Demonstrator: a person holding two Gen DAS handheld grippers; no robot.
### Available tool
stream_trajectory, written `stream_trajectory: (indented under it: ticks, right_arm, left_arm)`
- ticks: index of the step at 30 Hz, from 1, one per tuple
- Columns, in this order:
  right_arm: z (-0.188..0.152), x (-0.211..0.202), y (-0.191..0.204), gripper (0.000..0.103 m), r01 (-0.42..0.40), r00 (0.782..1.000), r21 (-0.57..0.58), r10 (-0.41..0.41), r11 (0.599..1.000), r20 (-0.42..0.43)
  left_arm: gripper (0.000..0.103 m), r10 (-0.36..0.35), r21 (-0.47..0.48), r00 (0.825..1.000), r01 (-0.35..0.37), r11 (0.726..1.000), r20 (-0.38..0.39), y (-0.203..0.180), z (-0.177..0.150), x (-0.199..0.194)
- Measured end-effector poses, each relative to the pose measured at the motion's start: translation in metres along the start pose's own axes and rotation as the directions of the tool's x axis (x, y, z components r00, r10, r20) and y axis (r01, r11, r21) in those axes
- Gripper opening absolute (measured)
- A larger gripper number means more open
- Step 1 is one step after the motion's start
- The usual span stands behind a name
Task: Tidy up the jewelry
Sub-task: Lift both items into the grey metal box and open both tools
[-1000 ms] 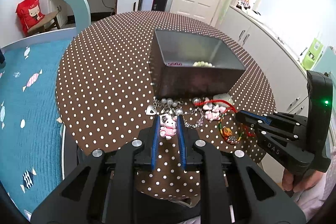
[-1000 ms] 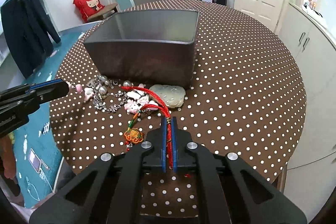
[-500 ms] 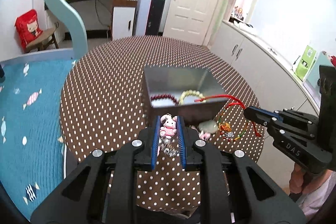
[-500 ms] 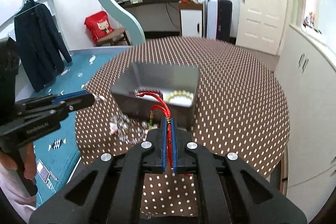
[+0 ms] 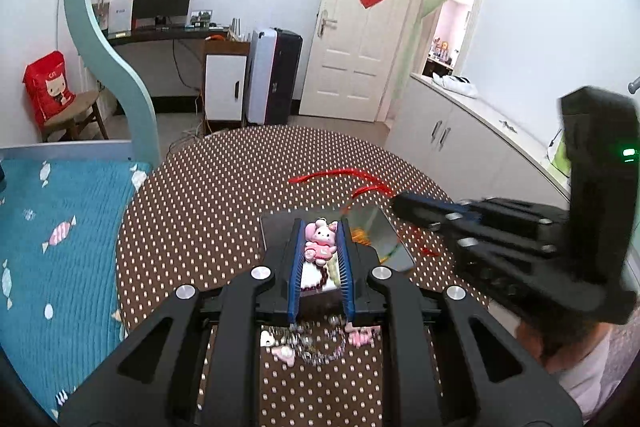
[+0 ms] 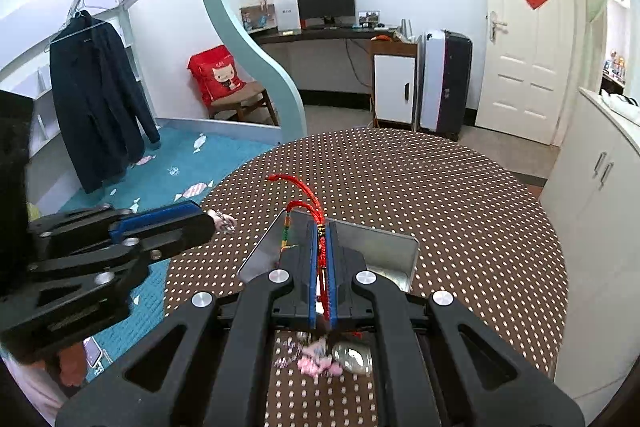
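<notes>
The left tool (image 5: pixel 319 235) is clamped on a pink bunny charm (image 5: pixel 319 242), held up between its blue pads (image 5: pixel 295 263), above a grey tray (image 5: pixel 276 227) that stands on the dotted bench (image 5: pixel 224 195). Inside the tray, seen between the pads, lie dark red beads (image 5: pixel 320 277). Nearer the camera, loose on the bench, lie a chain (image 5: pixel 316 349) and small pink charms (image 5: pixel 362 337). To the right, the right tool (image 5: pixel 404 205) pinches a red cord (image 5: pixel 340 174) that loops up over the bench; its coloured tail hangs into the tray.

In the right wrist view, the right tool (image 6: pixel 322 239) is closed tight on the red cord (image 6: pixel 298 189), which arcs up and away above the tray (image 6: pixel 400 251). Below the tool, on the bench (image 6: pixel 440 195), lie pink charms (image 6: pixel 318 363) and a pale stone (image 6: pixel 354 357). At left, the left tool (image 6: pixel 208 221) holds its charm well above the bench.
</notes>
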State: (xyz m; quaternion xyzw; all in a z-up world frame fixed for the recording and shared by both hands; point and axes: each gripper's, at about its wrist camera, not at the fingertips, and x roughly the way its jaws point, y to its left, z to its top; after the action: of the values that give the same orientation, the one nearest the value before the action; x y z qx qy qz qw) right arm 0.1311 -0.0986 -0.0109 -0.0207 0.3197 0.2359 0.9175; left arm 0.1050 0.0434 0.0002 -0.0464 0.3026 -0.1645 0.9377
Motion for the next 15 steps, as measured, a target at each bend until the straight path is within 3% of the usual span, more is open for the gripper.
stream_trajectory:
  ticks: [10,15]
  right_arm:
    - [-0.011,0.055,-0.021,0.007,-0.042,0.988,0.059,0.05,0.997,-0.149]
    - [-0.01,0.045,-0.036,0.032,-0.034,0.989,0.095,0.047,0.995,-0.138]
  left_arm:
    - [0.016,-0.017,-0.007,1.0,0.017,1.0,-0.024,0.001,0.02,0.037]
    - [0.016,-0.028,-0.005,0.998,0.028,1.0,-0.064,-0.003,0.021,0.06]
